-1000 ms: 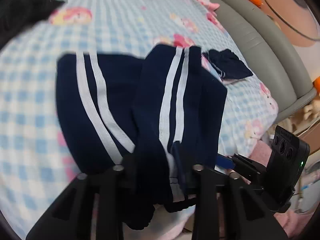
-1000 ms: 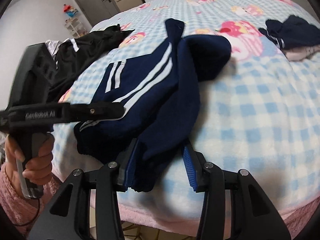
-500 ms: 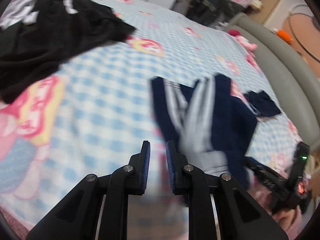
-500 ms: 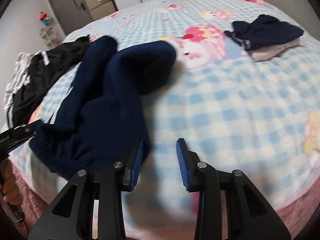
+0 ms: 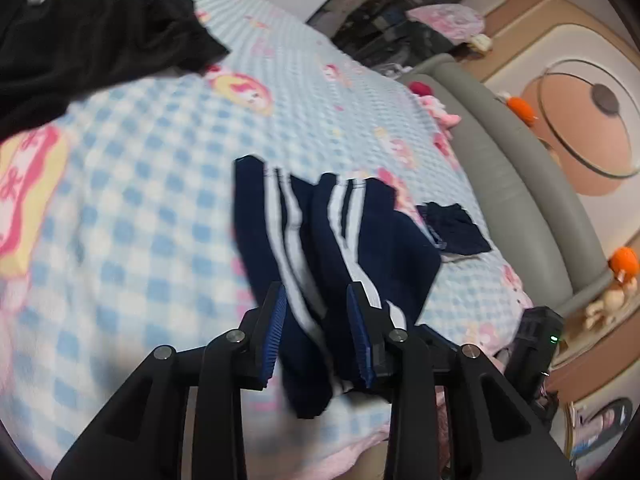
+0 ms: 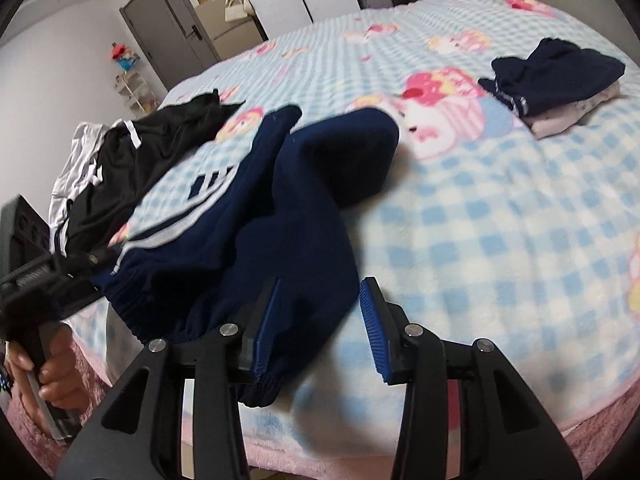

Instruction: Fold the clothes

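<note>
Navy trousers with white side stripes lie crumpled on the checked blanket, waistband end at the bed's near edge. My left gripper is open, its blue pads standing either side of the striped legs. From the right wrist the same trousers show mostly plain navy. My right gripper is open over the elastic waistband, and cloth reaches the left pad. Neither gripper is clamped on the fabric.
A black garment with white trim is spread at the far left of the bed. A small folded navy piece on a pale one sits far right. A grey padded bed frame borders the far side. A hand holds the other tool.
Both grippers let go of the trousers and pulled back. The left one shut empty half a second ago and has reopened over the striped legs. The right one has widened again.
</note>
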Tool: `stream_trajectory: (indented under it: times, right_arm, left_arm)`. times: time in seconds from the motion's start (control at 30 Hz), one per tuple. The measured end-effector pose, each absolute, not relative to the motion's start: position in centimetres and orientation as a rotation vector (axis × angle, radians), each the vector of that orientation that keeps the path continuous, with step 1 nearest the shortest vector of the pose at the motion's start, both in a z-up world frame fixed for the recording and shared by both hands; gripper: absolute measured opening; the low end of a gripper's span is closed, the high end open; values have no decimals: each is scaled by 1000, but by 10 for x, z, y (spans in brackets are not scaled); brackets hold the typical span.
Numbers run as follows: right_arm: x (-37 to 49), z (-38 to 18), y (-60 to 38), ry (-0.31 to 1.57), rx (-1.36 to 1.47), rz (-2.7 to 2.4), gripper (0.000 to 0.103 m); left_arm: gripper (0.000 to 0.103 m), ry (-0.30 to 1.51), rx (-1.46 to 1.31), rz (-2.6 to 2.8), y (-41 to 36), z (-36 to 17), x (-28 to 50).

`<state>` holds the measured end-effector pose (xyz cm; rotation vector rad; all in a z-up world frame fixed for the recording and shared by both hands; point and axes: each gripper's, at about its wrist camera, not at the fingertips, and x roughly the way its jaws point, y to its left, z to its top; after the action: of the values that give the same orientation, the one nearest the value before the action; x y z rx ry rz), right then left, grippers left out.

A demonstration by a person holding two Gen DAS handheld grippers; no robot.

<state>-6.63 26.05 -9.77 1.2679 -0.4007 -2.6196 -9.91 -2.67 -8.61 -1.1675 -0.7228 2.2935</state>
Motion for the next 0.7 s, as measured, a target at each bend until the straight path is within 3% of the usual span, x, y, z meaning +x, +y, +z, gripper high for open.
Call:
stream_trajectory:
  times: [0.23,0.33,0.4,0.43,0.47,0.57,0.7]
  right_arm:
    - [-67,-96,253,-388,1237,-2610,50]
    - [-71,-106,249,-334,1303,-2581,51]
    - [-73,-113,249,-324,1338,-2578,51]
    - [-75,-114,250,-335,1348,-2575,51]
    - [-75,-115,251,-340,1349,-2574,51]
    - [-76,-115,253,-331,1343,-2575,50]
    - [-75,-112,253,-283,1356,-2588,39]
  left_arm:
    - [58,-779,-1175,2073,-16,-87,-128]
    - [58,-732,-1287,2021,1,-103,-141]
    - [56,-625,-1377,2064,15,-109,-144]
    - [48,-563,-1393,2085,22,-109,-143]
    - [33,-501,-1410,2106,29,-110,-142]
    - [21,-424,-1374,2145,39,-101,-135]
    - [19,-427,-1252,2246,33,-80,-123]
